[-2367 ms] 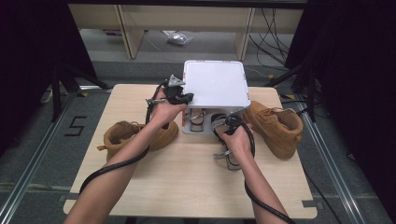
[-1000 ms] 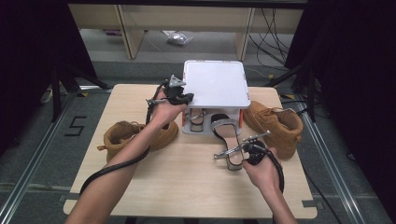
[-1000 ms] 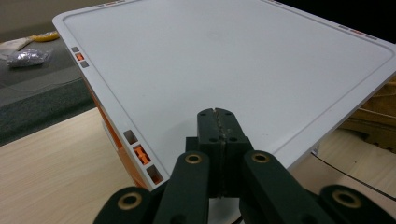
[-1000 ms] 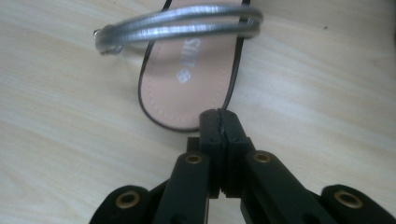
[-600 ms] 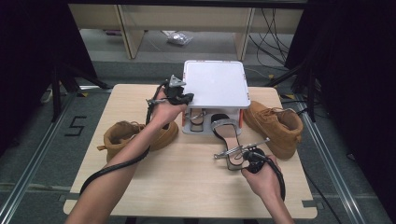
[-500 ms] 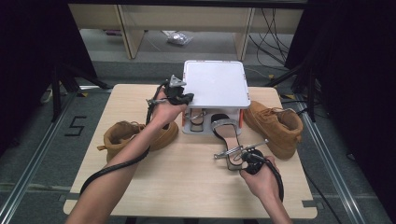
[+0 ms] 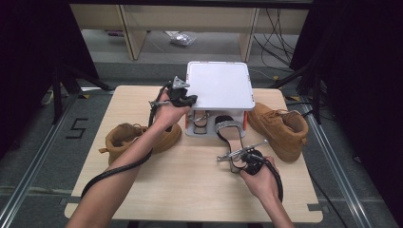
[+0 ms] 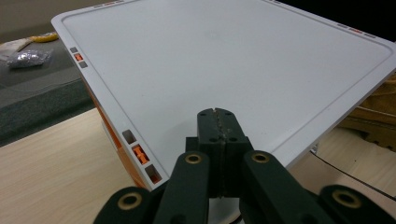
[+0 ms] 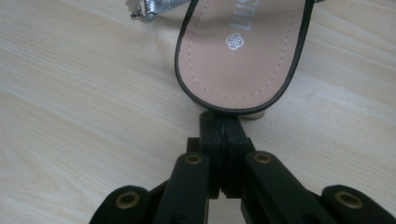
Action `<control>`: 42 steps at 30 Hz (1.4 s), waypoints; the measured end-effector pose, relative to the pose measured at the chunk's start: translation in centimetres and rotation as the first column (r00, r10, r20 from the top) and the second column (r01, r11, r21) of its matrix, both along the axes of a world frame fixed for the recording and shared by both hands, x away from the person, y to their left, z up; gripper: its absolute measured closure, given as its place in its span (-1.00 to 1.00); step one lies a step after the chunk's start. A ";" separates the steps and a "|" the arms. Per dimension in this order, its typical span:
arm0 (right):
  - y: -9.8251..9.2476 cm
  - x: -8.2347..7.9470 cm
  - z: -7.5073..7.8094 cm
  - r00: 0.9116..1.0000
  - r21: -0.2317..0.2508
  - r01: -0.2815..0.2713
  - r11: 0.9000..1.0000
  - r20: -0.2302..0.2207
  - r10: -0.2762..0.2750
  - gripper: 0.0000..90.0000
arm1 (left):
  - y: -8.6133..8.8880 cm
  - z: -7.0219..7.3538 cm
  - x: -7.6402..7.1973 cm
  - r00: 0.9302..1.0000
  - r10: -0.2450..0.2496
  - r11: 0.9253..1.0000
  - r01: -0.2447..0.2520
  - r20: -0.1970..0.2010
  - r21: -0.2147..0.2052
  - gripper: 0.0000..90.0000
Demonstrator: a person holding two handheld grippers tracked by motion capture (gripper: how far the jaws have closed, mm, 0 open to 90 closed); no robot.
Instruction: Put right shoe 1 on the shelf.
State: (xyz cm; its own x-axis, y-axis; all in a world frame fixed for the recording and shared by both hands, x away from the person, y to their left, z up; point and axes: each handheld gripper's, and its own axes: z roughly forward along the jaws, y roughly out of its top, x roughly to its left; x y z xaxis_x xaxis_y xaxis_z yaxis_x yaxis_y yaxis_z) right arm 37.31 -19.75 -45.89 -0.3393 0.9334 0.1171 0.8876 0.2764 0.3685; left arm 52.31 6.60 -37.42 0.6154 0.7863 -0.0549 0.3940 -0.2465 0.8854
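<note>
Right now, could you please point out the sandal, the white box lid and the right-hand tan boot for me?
sandal [image 9: 240, 51], right gripper view, on its tan insole.
white box lid [image 7: 219, 85], high view, on its flat top.
right-hand tan boot [image 7: 278, 135], high view, on its side.

The high view is looking forward and down on the whole table [image 7: 142, 190] from above the person's side. The left gripper view is sitting close over the white lid [image 8: 224, 60], at centre top in the high view [image 7: 219, 85]. The right gripper view is facing the sandal [image 9: 243, 51] closely, lower right of centre from above [image 7: 230, 137].

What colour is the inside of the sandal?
The sandal has a tan-pink insole with a black rim, clearest in the right gripper view.
</note>
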 end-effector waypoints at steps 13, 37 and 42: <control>1.9 1.5 0.2 0.999 0.038 -0.026 0.999 0.021 0.025 1.00 | 0.0 0.0 0.0 1.000 0.001 1.000 -0.001 0.001 0.001 1.00; 2.7 4.6 1.5 0.993 0.005 -0.007 1.000 0.122 0.007 1.00 | 0.0 0.0 0.0 1.000 -0.006 1.000 0.006 0.000 -0.001 1.00; 2.5 5.6 1.6 0.981 -0.028 -0.009 1.000 0.193 0.015 1.00 | 0.1 0.0 0.0 1.000 -0.011 1.000 0.011 -0.001 0.010 1.00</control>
State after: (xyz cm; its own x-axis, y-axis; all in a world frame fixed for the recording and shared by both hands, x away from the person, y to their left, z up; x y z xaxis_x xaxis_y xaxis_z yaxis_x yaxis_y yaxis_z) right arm 42.86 -17.22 -44.28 -0.3642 0.9310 0.0234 0.7970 0.2986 0.5250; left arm 52.29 6.67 -37.40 0.6239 0.7801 -0.0473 0.3922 -0.2601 0.8823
